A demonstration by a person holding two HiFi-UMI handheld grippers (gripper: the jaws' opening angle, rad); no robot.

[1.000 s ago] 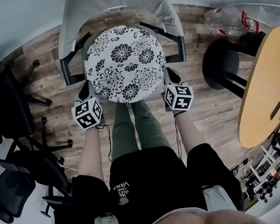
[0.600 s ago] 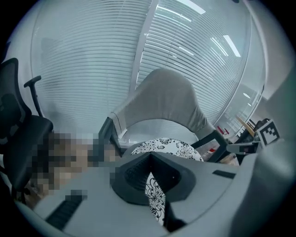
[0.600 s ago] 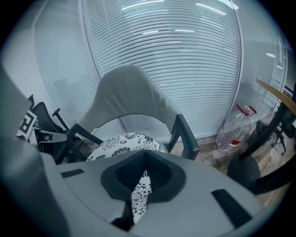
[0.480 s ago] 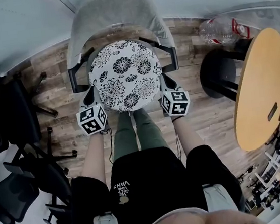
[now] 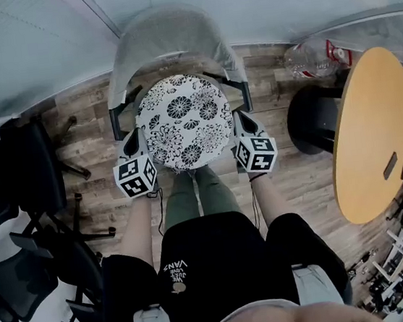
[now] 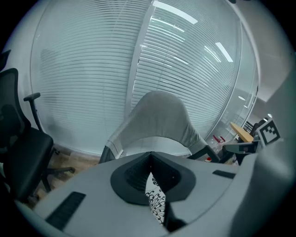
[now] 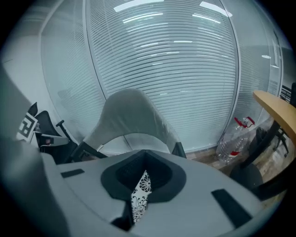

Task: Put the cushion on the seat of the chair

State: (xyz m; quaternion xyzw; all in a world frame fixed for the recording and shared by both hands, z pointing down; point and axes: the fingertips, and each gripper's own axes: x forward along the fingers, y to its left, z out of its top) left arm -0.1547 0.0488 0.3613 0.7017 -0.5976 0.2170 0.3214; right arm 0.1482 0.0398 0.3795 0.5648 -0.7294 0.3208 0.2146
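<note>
Head view: cushion point(image 5: 184, 119) clamped at opposite edges by left gripper point(image 5: 138, 139) and right gripper point(image 5: 241, 125), chair point(image 5: 168, 40) just ahead of both; lower level, centre over seat, release together

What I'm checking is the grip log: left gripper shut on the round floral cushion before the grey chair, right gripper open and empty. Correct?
Not quite. The right gripper is not open and empty: the right gripper view shows its jaws shut on the edge of the cushion. The rest holds: left gripper shut on the round floral cushion before the grey chair.
</note>
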